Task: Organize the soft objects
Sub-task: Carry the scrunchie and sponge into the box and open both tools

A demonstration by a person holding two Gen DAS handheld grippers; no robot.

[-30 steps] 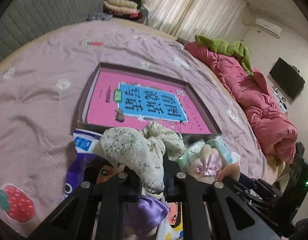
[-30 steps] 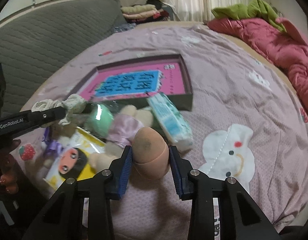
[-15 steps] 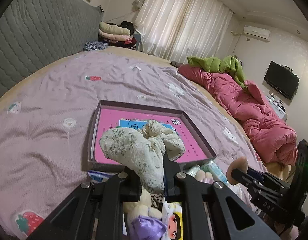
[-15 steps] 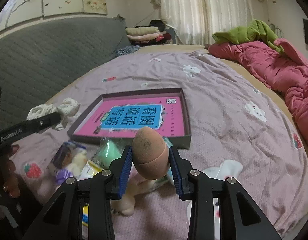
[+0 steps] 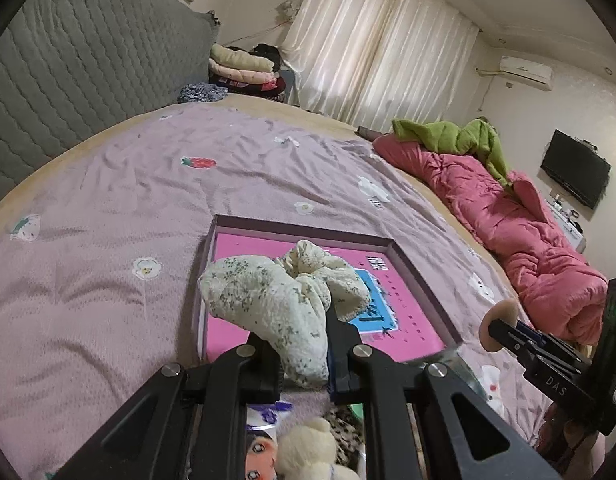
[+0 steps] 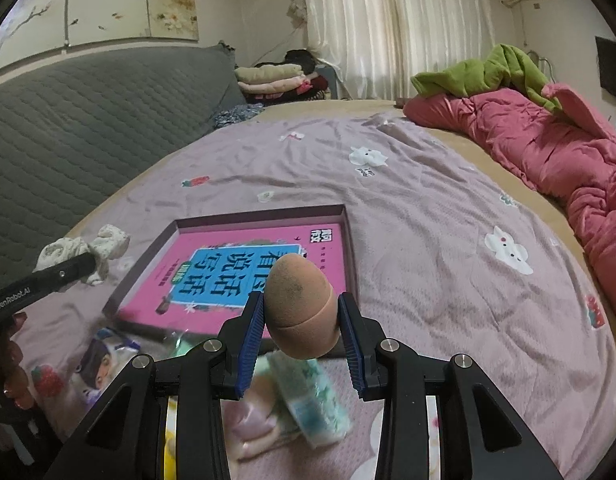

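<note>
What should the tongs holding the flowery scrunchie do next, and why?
Probably lower it into the pink tray and let go. The left tongs are shut on the flowery scrunchie, which hangs over the tray. The right tongs grip a sponge egg nearby, so keep them apart.

Grey quilted headboard (image 5: 88, 72), cream curtains (image 5: 380, 48), wall television (image 5: 575, 168)

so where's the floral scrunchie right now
The floral scrunchie is pinched in the left gripper, held in the air over the near edge of the pink tray. In the right wrist view it shows at the far left.
</note>
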